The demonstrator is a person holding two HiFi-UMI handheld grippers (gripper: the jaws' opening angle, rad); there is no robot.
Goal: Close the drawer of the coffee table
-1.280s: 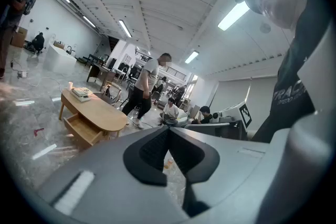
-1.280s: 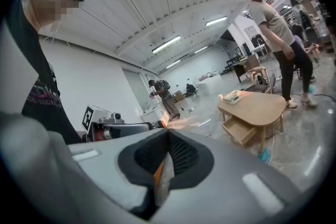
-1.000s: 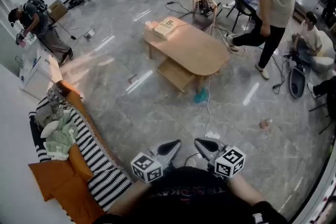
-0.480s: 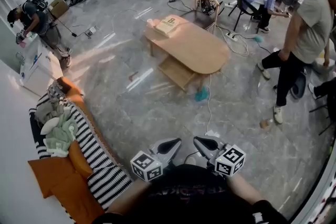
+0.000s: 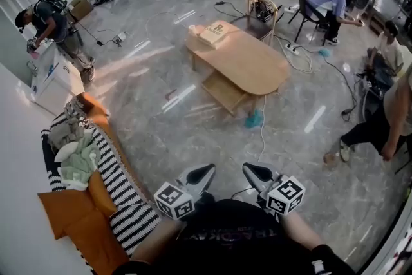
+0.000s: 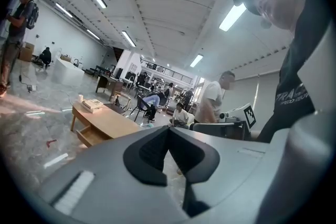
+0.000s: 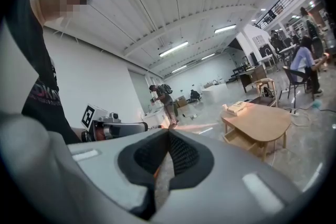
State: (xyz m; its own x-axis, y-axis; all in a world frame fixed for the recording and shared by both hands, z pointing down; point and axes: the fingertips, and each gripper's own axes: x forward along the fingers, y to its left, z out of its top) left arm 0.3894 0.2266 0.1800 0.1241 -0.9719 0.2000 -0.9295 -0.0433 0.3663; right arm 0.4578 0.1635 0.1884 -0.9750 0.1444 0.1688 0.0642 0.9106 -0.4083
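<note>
The oval wooden coffee table stands far ahead on the marble floor, with its drawer pulled out on the near side. The same table and open drawer show in the left gripper view; the right gripper view has the table and drawer too. My left gripper and right gripper are held close to my body, both shut and empty, well short of the table. A book or box lies on the table's far end.
A sofa with a striped blanket and orange cushions runs along my left. A teal object and a white cable lie on the floor by the table. People move around at the right and far left. A chair stands behind the table.
Both grippers have lifted slightly and my view has shifted forward. The person at the right has walked from beside the table toward the right edge.
</note>
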